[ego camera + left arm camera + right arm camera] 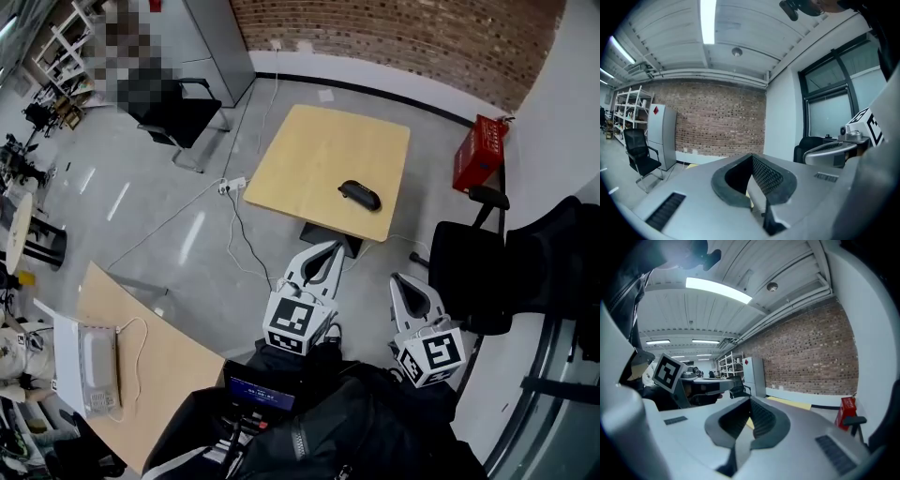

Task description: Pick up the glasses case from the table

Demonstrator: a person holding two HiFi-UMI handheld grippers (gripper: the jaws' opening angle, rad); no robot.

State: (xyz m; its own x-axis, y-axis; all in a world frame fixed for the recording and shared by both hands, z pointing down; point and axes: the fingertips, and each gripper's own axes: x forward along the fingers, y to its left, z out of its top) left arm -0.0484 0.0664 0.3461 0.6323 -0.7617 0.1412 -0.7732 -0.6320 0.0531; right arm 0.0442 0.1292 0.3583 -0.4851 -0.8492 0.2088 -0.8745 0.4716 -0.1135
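The black glasses case (pixel 359 195) lies on the right half of a light wooden table (pixel 291 159), seen in the head view. Both grippers hang in front of the table's near edge, short of the case. My left gripper (pixel 336 246) points toward the table, jaws together with nothing between them (pixel 752 156). My right gripper (pixel 397 278) sits to its right and a little nearer me, also shut and empty (pixel 750 400). The case is hidden behind the jaws in both gripper views; a strip of the table (pixel 787 402) shows past the right jaws.
A red box (pixel 479 153) stands right of the table. Black office chairs are at the back left (pixel 178 117) and close on the right (pixel 478 272). A power strip with cables (pixel 232 186) lies on the floor. A second table (pixel 159 375) with a white device (pixel 97 367) is lower left.
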